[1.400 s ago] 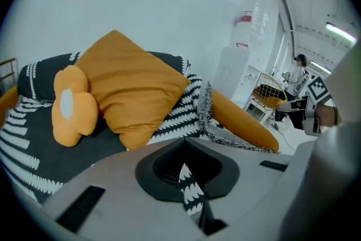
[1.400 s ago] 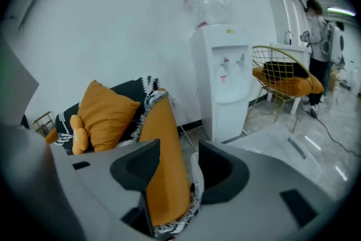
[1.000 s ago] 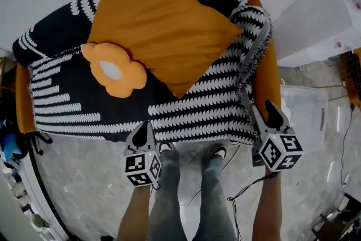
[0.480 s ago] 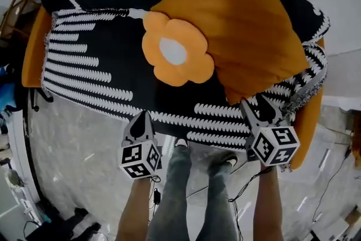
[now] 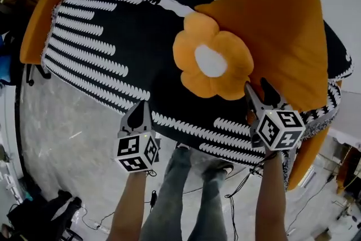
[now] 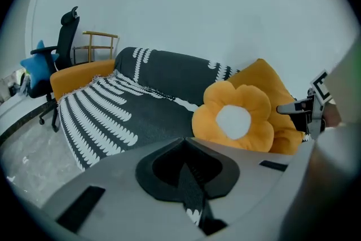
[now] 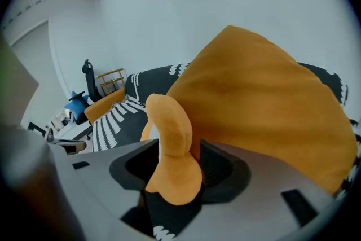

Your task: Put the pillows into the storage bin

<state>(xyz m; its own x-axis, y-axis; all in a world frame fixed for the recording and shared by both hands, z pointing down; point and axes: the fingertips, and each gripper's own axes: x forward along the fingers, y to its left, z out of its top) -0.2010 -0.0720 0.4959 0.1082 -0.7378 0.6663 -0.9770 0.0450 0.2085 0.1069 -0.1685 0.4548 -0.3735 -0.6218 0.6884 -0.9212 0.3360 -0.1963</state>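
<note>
A flower-shaped orange pillow [image 5: 211, 59] with a white centre lies on the black-and-white sofa cover [image 5: 113, 36]. It leans against a big square orange pillow [image 5: 285, 31]. My right gripper [image 5: 259, 92] is open at the flower pillow's lower right edge. In the right gripper view one petal [image 7: 172, 138] stands between the jaws of my right gripper [image 7: 177, 175], with the square pillow [image 7: 265, 104] behind. My left gripper [image 5: 138, 114] hangs shut over the sofa's front edge with nothing in it. Its own view shows my left gripper [image 6: 186, 175] and the flower pillow [image 6: 234, 118] to the right. No storage bin is in view.
The sofa has orange arms [image 5: 39, 20]. The person's legs [image 5: 186, 195] stand on a grey floor [image 5: 67, 138] with cables. A black office chair [image 6: 62, 48] and a wooden chair [image 6: 98, 45] stand beyond the sofa's left end. A white wall [image 6: 186, 8] is behind.
The view has swung left and both pillows now sit further right. My right gripper has come up to the flower pillow's edge. The white bin seen at right earlier is out of view.
</note>
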